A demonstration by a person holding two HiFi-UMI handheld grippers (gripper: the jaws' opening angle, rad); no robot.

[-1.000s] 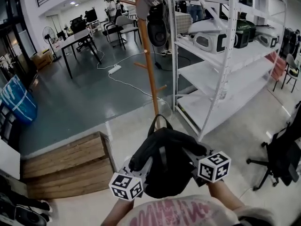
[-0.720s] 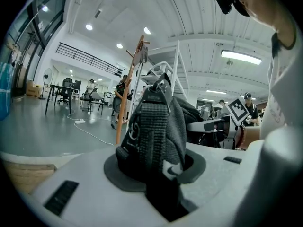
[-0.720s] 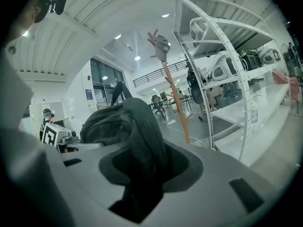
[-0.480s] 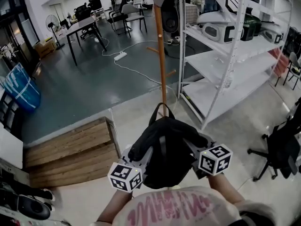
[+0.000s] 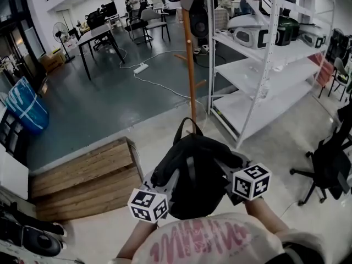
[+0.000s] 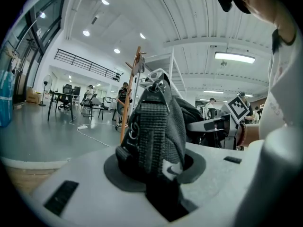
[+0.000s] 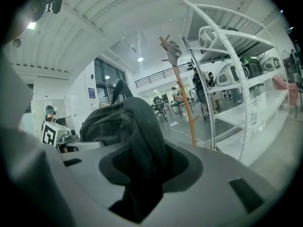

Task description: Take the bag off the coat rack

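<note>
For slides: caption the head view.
Left gripper and right gripper clamp a black fabric backpack clear of the orange wooden coat rack.

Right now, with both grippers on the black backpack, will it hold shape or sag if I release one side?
Probably sags: the black backpack is soft fabric, bunching where the left gripper pinches its padded strap. It would likely swing, since the right gripper only clamps a fabric fold. Its rounded bulge suggests some contents, so perhaps not featherlight.

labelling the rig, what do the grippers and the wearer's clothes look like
The left gripper and right gripper have pale grey bodies with dark round pads. Each carries a white cube with black square markers. The person wears a light top with pink print.
</note>
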